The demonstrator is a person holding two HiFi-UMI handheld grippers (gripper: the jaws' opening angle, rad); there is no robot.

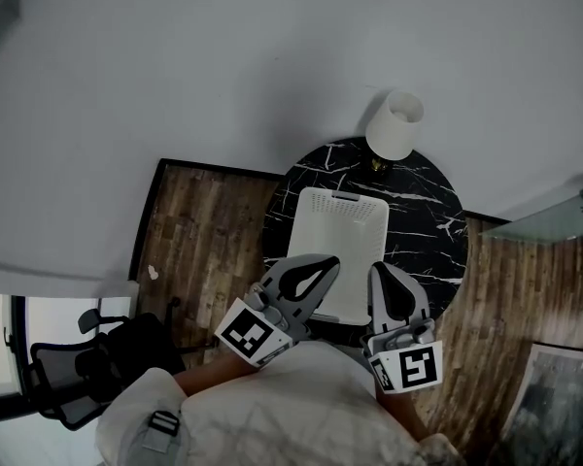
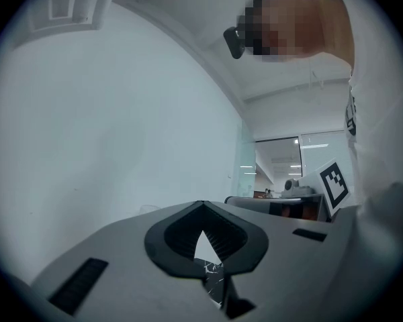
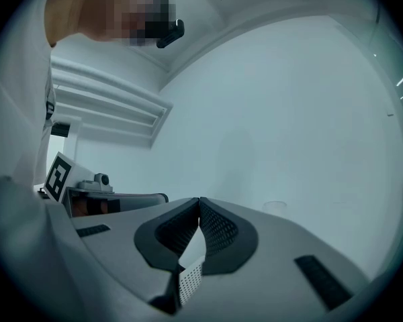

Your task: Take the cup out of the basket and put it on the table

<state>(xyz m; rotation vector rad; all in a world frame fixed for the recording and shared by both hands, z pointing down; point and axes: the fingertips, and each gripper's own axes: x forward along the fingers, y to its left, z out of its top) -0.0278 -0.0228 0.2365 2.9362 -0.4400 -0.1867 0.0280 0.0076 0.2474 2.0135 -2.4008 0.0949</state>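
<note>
The round black marble table (image 1: 437, 212) stands on a wooden floor (image 1: 204, 231). On it lies a white basket (image 1: 342, 231) with small holes in its walls, and a white lamp (image 1: 394, 124) is at the far edge. The cup I cannot make out; the inside of the basket looks only white. My left tongs (image 1: 332, 260) and right tongs (image 1: 377, 268) hover over the basket's near edge, both with tips pressed together and holding nothing.
</note>
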